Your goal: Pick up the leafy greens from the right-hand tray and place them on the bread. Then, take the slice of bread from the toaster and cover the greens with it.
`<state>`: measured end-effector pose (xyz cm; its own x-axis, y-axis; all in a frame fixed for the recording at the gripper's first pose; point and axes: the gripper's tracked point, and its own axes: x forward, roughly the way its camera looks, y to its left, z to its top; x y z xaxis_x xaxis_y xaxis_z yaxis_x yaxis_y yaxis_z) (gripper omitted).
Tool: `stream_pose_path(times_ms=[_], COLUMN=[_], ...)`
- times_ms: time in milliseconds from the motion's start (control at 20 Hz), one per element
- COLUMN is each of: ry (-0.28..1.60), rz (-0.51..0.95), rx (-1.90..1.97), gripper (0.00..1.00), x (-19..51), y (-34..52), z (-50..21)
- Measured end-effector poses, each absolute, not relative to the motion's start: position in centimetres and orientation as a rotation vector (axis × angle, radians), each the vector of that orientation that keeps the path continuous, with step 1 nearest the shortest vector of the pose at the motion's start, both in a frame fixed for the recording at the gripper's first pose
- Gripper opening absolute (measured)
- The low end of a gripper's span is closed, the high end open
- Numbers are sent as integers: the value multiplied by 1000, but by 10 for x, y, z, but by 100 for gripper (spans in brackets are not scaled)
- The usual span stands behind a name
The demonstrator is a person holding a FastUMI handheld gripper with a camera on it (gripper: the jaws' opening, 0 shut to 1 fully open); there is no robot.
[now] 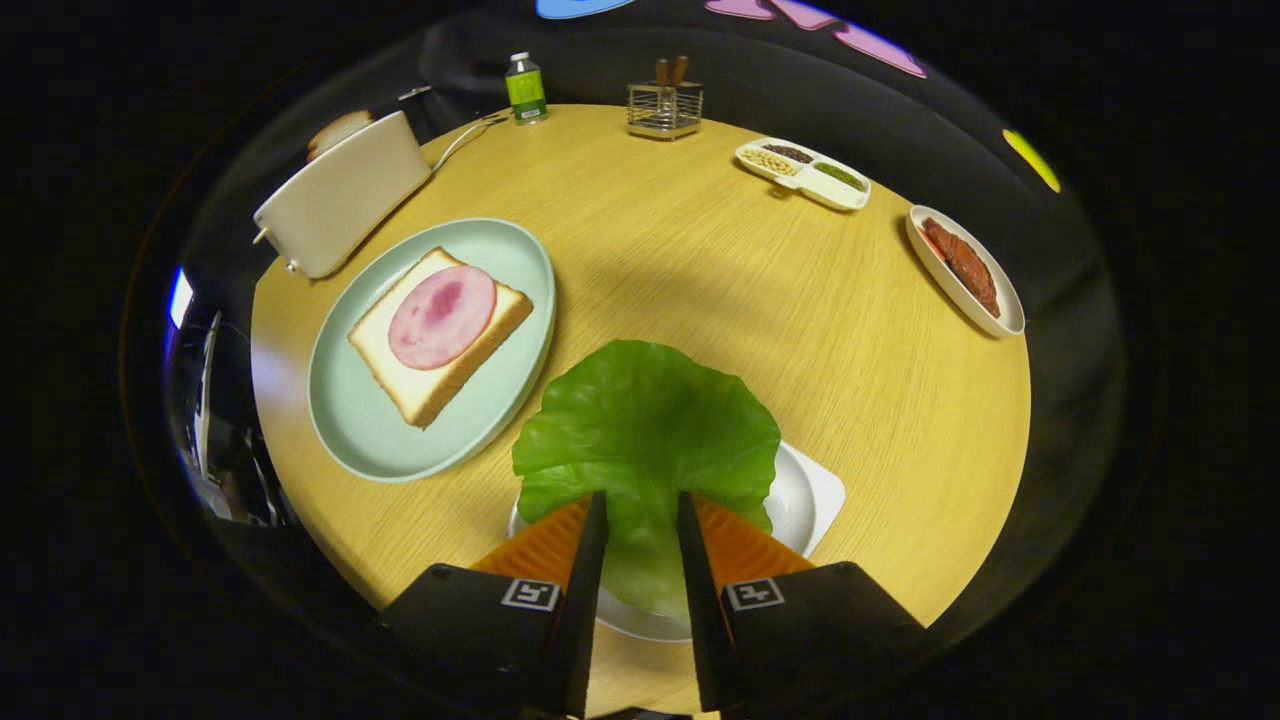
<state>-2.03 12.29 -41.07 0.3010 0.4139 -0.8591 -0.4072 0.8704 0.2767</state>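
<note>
A green lettuce leaf spreads out just ahead of my fingers, over the white tray. Its pale stem end runs down between them. My gripper is shut on that stem end, both fingers pressing on it. The leaf's far edge reaches the rim of a pale green plate to the left. On that plate lies a slice of bread topped with a round of pink ham. Beyond the plate stands a cream toaster with a bread slice sticking out of its slot.
Along the round wooden table's far side stand a small green-labelled bottle and a wire holder. A divided white dish of grains and a white dish of red meat slices sit to the right.
</note>
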Motion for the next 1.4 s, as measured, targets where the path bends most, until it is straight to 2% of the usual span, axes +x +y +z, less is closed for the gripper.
stream_pose_path(times_ms=[100, 150, 550, 700, 750, 900, 1000, 1250, 1400], ry=[1129, 1124, 1015, 1068, 1082, 1096, 1150, 1152, 1095], rz=[531, 533, 527, 510, 509, 512, 542, 525, 529], rx=[30, 32, 41, -17, -33, -66, -6, 6, 7], gripper=[16, 11, 9, 8, 12, 87, 83, 9, 9], x=[-16, -18, -17, -26, -27, -24, -34, -31, -28], y=[122, 120, 112, 105, 103, 109, 121, 113, 114], z=[-415, -412, -374, -393, -396, -409, -418, -415, -400])
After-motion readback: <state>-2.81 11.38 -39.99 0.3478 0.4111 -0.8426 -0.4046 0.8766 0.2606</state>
